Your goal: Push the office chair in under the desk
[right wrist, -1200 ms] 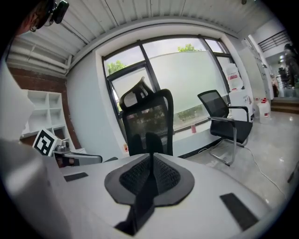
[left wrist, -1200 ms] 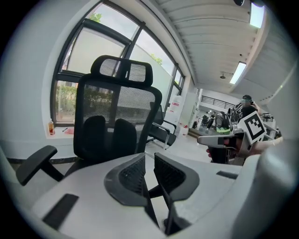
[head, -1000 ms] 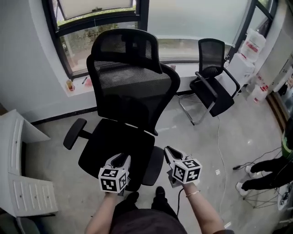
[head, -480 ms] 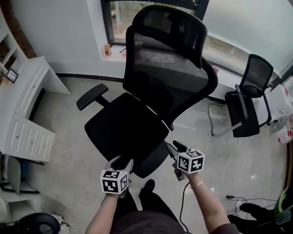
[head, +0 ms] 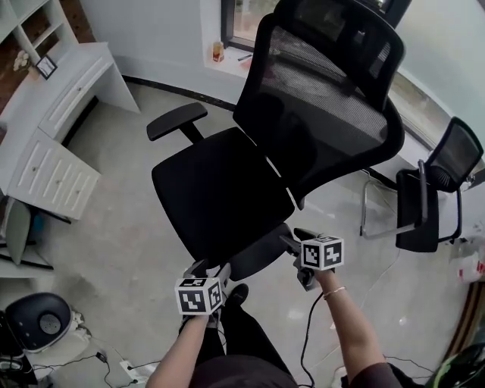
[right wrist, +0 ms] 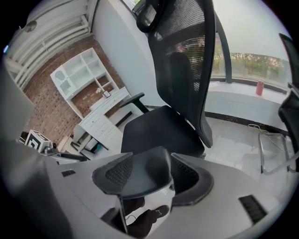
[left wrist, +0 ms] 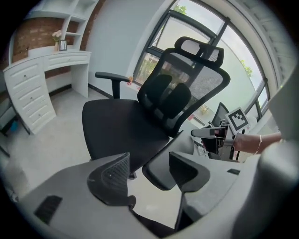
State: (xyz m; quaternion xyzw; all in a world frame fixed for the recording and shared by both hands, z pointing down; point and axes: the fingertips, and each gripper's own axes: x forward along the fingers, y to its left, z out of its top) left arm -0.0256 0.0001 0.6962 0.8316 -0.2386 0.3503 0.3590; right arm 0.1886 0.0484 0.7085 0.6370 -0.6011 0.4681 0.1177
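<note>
Pale grey floor point(head: 114, 227) fills most of the head view, with a window point(head: 242, 23) on the far wall and a white worktop point(head: 53, 98) with drawers along the left side. Standing in the open, well apart from that worktop, is the black mesh-backed office chair point(head: 220, 189). Its backrest leans toward the window side and its seat front is turned roughly toward the left. A smaller black second chair point(head: 439, 189) stands near the right edge, clear of everything. The office chair's far armrest point(head: 176, 121) points toward the worktop, while its near armrest point(head: 258, 259) lies closest to the person. The left tongs point(head: 211, 268) have just been opening; they are spread with nothing clamped, and the near armrest's front end lies just beyond their tips. The right tongs point(head: 295, 239) have also just been opening, and the rear part of the armrest pad sits between their jaws. They look released, not clenched, though whether a pad already brushes the armrest is unclear. The step in hand appears to be taking a hold before any pushing. The next move likely calls for closing both tongs firmly on that armrest. The chair would then be rolled and swung toward the worktop so the seat goes under it squarely.
</note>
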